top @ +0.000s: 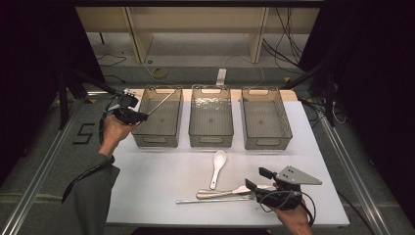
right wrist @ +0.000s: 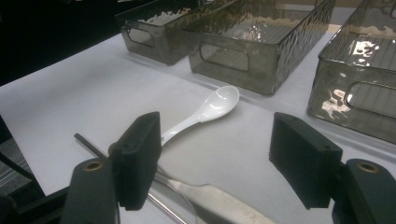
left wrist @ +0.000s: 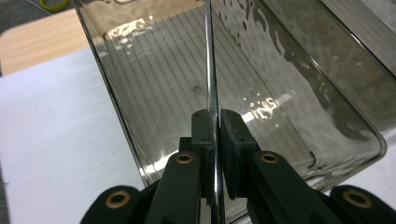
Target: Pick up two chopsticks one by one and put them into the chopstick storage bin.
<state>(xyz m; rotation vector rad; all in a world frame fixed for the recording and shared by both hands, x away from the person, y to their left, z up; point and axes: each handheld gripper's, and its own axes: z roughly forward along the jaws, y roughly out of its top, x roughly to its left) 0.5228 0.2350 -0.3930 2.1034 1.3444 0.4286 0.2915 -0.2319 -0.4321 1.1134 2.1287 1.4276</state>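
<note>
Left hand-held gripper (left wrist: 215,135) clamps chopstick (left wrist: 210,70) over bin (left wrist: 116,88).

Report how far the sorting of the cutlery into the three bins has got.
Done: nothing lies in any bin yet. In hand: the left gripper is shut on a metal chopstick over the left bin. Left: the white spoon, a metal knife and a second chopstick lie on the table by the open right gripper.
</note>
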